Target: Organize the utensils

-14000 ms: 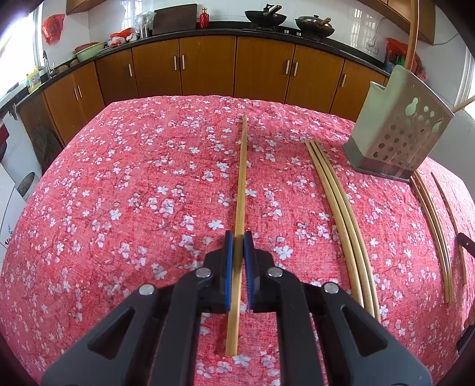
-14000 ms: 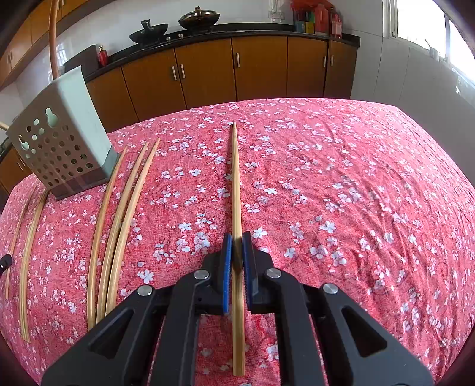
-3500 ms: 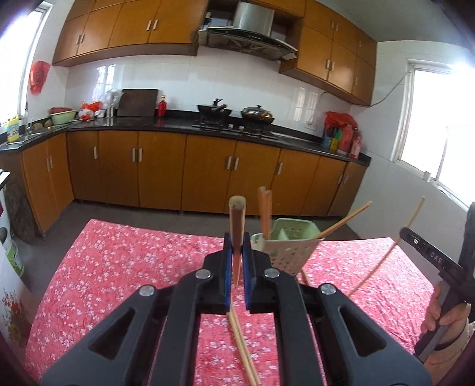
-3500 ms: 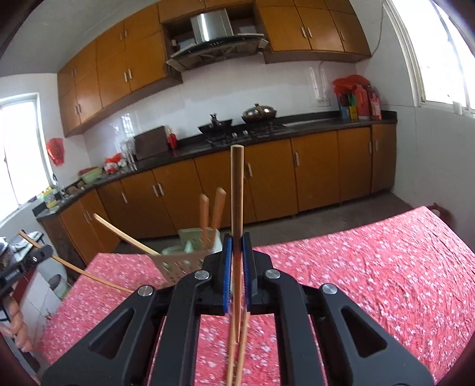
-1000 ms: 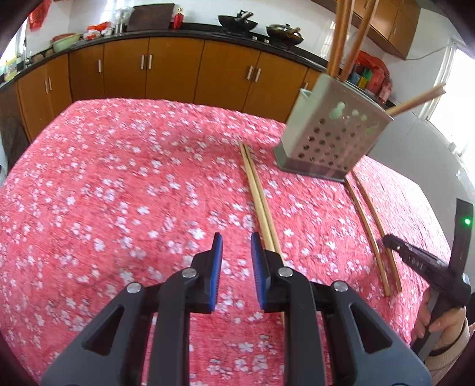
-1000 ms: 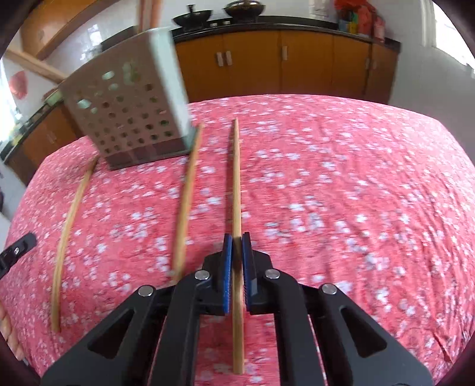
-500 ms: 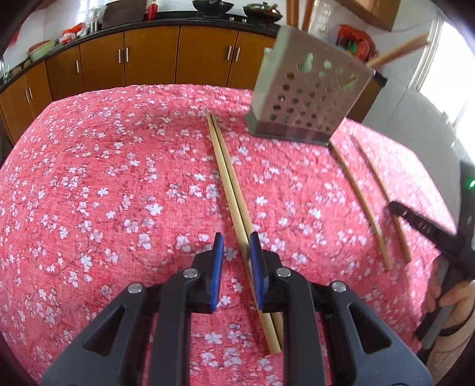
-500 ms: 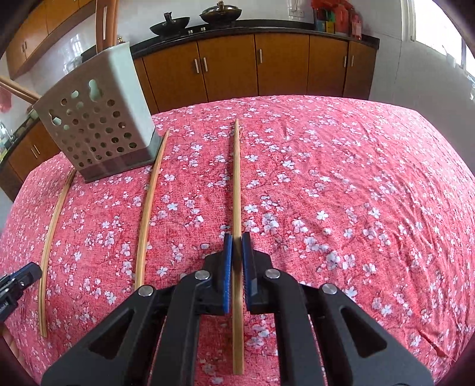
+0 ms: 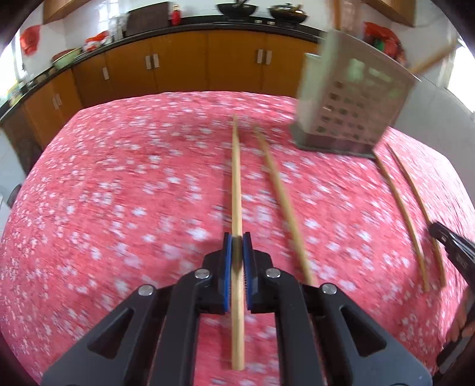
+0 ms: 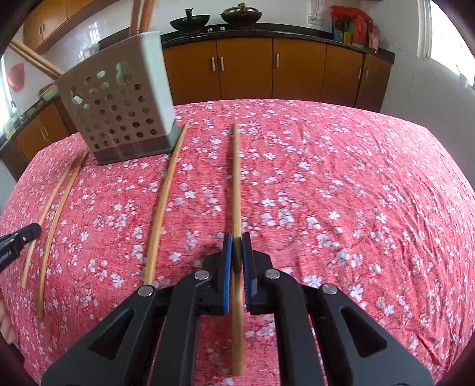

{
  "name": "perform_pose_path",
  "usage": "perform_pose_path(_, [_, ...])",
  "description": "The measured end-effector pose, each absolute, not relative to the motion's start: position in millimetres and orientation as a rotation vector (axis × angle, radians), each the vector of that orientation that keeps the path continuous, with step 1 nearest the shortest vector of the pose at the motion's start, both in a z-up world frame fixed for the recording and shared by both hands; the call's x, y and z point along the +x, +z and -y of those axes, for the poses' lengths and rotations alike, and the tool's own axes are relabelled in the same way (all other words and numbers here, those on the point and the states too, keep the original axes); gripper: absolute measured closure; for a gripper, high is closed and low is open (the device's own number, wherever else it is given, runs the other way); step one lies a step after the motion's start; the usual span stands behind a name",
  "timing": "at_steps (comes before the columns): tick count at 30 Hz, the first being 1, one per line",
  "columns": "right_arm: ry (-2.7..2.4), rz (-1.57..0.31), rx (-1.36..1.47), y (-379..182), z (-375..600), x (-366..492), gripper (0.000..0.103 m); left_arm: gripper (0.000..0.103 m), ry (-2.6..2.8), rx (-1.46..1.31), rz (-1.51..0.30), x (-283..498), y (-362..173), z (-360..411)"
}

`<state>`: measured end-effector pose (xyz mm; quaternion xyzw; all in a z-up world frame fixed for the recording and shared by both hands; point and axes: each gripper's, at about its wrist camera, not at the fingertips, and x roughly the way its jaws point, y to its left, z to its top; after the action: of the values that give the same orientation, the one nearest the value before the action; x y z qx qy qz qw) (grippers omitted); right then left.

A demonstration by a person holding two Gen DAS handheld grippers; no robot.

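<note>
Perforated holder (image 10: 124, 110) — bamboo chopsticks (image 10: 142, 14) upright inside.

- Left wrist view: low and close over the red floral tablecloth (image 9: 118, 193), looking forward along its own fingers toward the kitchen cabinets (image 9: 178, 68); the perforated utensil holder (image 9: 353, 101) appears upper right.
- Right wrist view: equally low and close, facing the same cabinets (image 10: 297, 71); the holder (image 10: 118, 107) appears upper left.
- Shared: tablecloth, holder, cabinets; each view catches the opposite tool at its edge.

holder (image 9: 353, 98) blurred, its chopsticks (image 10: 142, 14) cropped
</note>
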<state>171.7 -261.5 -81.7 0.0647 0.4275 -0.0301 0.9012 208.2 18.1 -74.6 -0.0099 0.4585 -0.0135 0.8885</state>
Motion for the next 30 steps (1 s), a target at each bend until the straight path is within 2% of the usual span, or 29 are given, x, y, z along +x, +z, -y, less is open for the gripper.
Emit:
perform_pose_path(6, [-0.097,-0.882,0.17,-81.7,275.5,174.2,0.095,0.093,-0.018,-0.085,-0.93,218.5,-76.4,-54.6])
perform_pose_path(30, [-0.1,-0.885,0.165,-82.2,274.4,176.3,0.095,0.093,-0.032,-0.104,-0.903,207.9,-79.4,-63.2])
